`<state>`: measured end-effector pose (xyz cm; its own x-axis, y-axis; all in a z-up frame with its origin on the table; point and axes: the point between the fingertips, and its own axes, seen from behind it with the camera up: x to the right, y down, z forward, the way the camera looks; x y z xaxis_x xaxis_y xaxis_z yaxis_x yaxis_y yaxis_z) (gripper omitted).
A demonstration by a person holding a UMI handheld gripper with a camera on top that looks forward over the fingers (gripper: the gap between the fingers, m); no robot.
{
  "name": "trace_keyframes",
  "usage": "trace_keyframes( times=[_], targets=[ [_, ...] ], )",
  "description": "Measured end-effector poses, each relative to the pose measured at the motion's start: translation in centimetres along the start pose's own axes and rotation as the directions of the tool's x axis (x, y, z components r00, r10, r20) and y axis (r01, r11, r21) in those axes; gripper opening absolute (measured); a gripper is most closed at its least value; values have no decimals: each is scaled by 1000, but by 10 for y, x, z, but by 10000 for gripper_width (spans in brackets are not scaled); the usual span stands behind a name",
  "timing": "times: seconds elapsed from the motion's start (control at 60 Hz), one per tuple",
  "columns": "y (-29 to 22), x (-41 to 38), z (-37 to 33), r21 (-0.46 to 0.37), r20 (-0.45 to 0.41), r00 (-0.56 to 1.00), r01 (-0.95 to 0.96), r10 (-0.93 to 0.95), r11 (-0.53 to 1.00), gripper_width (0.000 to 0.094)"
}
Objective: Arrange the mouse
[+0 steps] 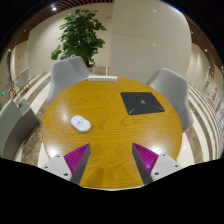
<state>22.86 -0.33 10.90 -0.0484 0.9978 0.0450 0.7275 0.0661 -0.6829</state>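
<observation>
A white mouse [80, 123] lies on the left part of a round wooden table [110, 145]. A dark square mouse pad [143, 101] lies on the table's far right part. My gripper [110, 158] hovers above the near side of the table, open and empty, its pink pads [149, 156] wide apart. The mouse is ahead and to the left of the left finger. The mouse pad is beyond the right finger.
Grey chairs stand around the table: one at the far left [69, 72], one at the right [170, 88], one at the near left [14, 125]. A potted plant [80, 35] stands behind. A white object [102, 77] lies at the table's far edge.
</observation>
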Motion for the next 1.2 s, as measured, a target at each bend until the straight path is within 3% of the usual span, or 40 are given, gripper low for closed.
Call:
trace_keyframes(
  times=[0.283, 0.4, 0.867, 1.2],
  targets=[
    [15, -75, 56, 93, 96, 994, 36, -45, 995, 869],
    [24, -105, 81, 85, 118, 990, 69, -79, 994, 869],
    [-3, -115, 173, 51, 54, 998, 8, -11, 999, 873],
    [-42, -107, 202, 53, 37, 999, -40, 38, 998, 874]
  ],
)
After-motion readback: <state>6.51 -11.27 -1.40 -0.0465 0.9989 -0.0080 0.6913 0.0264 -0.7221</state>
